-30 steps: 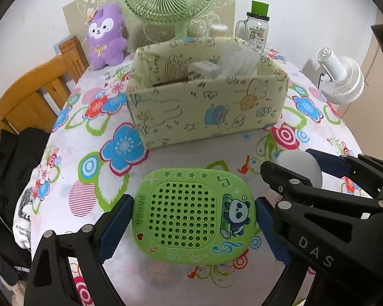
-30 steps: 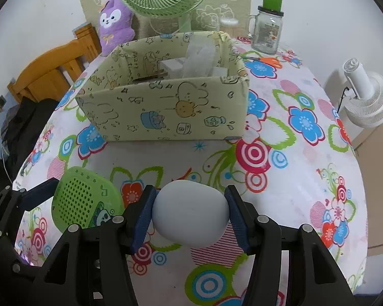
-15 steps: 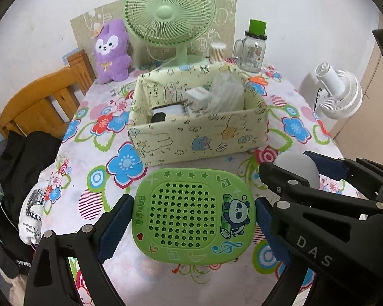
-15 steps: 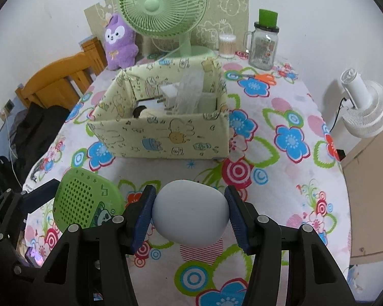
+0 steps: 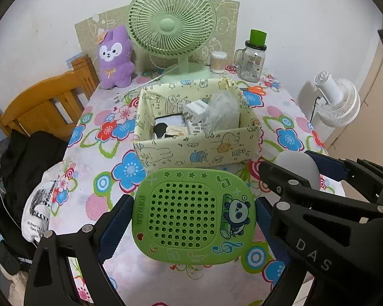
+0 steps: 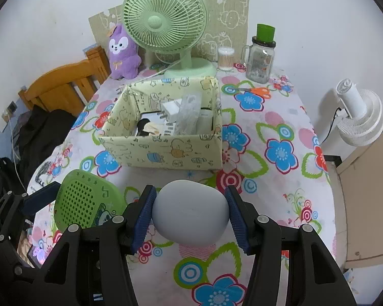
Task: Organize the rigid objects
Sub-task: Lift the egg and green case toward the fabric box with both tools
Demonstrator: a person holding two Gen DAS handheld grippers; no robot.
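The left gripper (image 5: 192,219) is clamping the green panda case (image 5: 193,216); the right gripper (image 6: 190,215) is squeezing the white egg-shaped object (image 6: 190,213). Open floral tablecloth (image 6: 280,191) is lying at right of the frame, the box (image 6: 163,150) sitting mid-frame.

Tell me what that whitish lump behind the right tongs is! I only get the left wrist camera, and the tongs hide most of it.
Observer: It's a smooth, pale grey egg-shaped object, pinched on both sides by the blue pads of the right tongs.
Operator: Is anything hiding under my green panda thing?
Observer: Below the left tongs, near the table's edge, there's what looks like a small lit screen.
Operator: And the orange bit past the box?
Observer: Those are orange-handled scissors, lying flat on the tablecloth with the blades pointing toward the box.
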